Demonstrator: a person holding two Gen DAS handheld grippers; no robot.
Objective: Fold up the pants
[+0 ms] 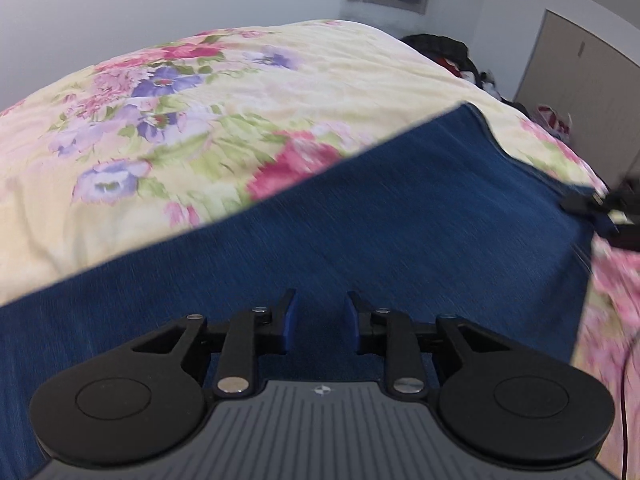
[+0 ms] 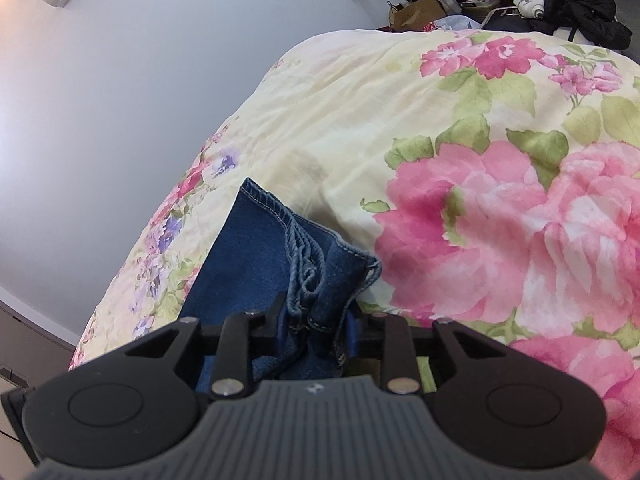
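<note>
- Pants [image 1: 400,232] in blue denim lie flat on the flowered bedspread [image 1: 280,92], a long band running from the left gripper [image 1: 320,316] away toward the far right.
- Left gripper hovers just above the near stretch of cloth, its fingers parted with only a narrow gap and nothing pinched between them.
- Right gripper [image 2: 316,320] pinches the bunched hems [image 2: 308,264] at the opposite end; in the left wrist view it shows small at the band's far right.
- Long axis thus runs between the two hands, so I judge a lengthwise fold would carry the held hems toward the left gripper.
</note>
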